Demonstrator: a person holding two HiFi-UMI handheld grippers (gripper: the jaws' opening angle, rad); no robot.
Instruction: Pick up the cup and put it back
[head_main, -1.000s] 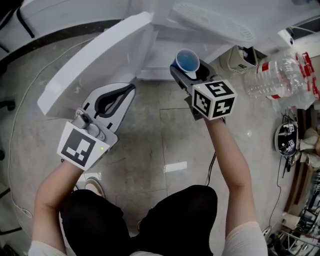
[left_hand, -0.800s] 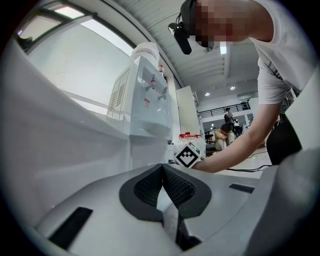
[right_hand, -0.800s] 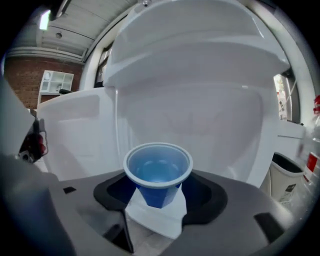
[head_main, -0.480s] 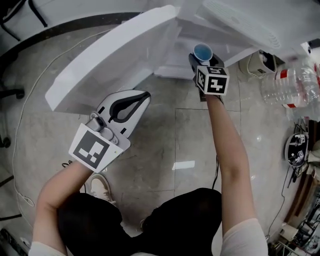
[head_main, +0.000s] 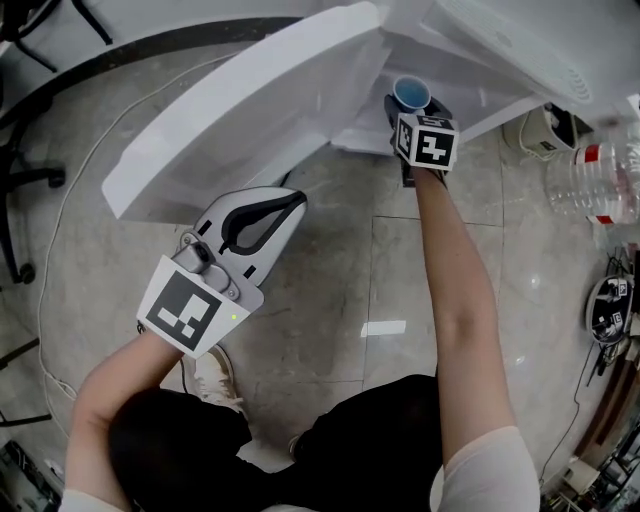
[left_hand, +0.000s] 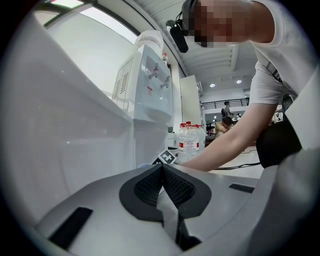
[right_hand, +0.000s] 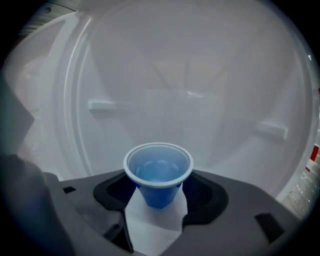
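legible text: none | left marker cube (head_main: 187, 308), right marker cube (head_main: 430, 142): black-and-white square patterns, no letters | bottle (head_main: 600, 190): red label, print too small

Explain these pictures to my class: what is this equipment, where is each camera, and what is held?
No robot here: a person holds a two-jaw gripper in each hand. One camera sits on the head, looking down at the floor and a white cabinet with its door open. The other two ride on the grippers, looking along the jaws. The right gripper grips a blue cup, upright, before the cabinet. The left gripper has its jaws together on nothing.
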